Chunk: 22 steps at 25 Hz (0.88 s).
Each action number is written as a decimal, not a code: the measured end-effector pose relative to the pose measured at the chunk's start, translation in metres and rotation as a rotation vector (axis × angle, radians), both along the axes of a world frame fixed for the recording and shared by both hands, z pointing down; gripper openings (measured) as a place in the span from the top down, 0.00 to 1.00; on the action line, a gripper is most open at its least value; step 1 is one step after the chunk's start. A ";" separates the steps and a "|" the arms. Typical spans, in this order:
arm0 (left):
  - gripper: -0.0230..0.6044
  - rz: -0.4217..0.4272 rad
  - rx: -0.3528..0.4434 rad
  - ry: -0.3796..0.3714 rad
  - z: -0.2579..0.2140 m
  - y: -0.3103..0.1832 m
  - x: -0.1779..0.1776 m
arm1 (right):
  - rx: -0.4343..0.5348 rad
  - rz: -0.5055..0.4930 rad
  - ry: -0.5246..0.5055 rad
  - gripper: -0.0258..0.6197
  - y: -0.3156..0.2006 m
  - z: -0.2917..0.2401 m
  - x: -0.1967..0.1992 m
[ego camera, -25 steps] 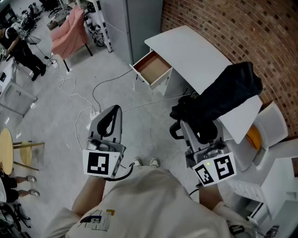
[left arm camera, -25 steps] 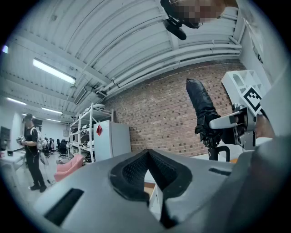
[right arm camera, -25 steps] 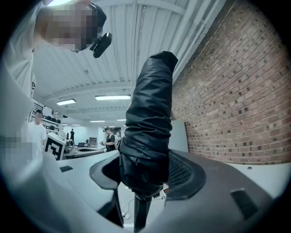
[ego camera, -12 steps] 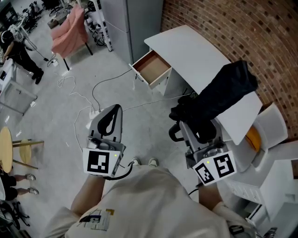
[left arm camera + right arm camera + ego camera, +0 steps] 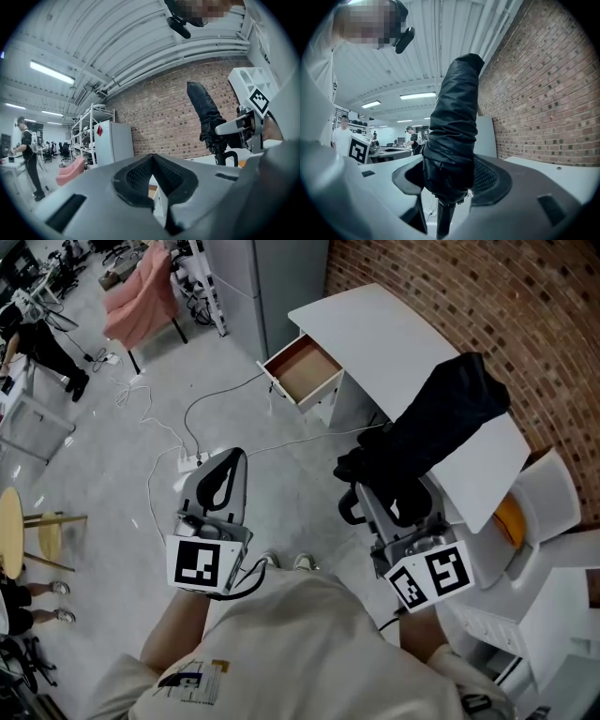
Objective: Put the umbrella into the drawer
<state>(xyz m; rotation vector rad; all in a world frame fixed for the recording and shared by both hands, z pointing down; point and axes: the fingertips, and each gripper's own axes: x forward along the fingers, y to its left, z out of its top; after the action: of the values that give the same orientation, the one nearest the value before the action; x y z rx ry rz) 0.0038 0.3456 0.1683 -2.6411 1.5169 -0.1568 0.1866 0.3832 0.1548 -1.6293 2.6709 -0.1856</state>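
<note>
A black folded umbrella [image 5: 441, 427] sticks up and away from my right gripper [image 5: 398, 512], which is shut on its lower part; its hooked handle [image 5: 347, 507] hangs below the jaws. In the right gripper view the umbrella [image 5: 452, 136] fills the space between the pads of the right gripper [image 5: 450, 180]. The open wooden drawer [image 5: 302, 371] juts from the white desk [image 5: 394, 334], ahead and between both hands. My left gripper [image 5: 228, 460] hovers over the floor, shut with nothing in it. From the left gripper view, the left gripper [image 5: 151, 157] has its tips together and the umbrella [image 5: 206, 117] is off to the right.
White cables [image 5: 187, 418] and a power strip [image 5: 192, 463] lie on the floor before the desk. A grey cabinet [image 5: 272, 287] and a pink chair [image 5: 141, 292] stand beyond. A brick wall [image 5: 487, 296] backs the desk. White shelving [image 5: 553, 493] is at the right.
Both grippers have drifted slightly toward the desk, the right one carrying the umbrella along. Neither grip has altered.
</note>
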 end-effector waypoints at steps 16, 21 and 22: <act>0.95 -0.058 0.044 -0.005 0.007 0.000 0.008 | 0.009 -0.083 0.012 0.57 -0.011 0.017 0.004; 0.95 -0.057 0.064 0.001 0.019 -0.017 0.002 | 0.022 -0.077 0.031 0.57 -0.027 0.029 -0.002; 0.95 -0.057 0.062 0.004 0.022 -0.023 0.001 | 0.018 -0.076 0.033 0.57 -0.032 0.032 -0.003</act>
<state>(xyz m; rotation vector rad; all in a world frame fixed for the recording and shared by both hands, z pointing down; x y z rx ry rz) 0.0051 0.3231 0.1903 -2.5537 1.5720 -0.1064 0.1834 0.3516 0.1867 -1.5414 2.7522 -0.1362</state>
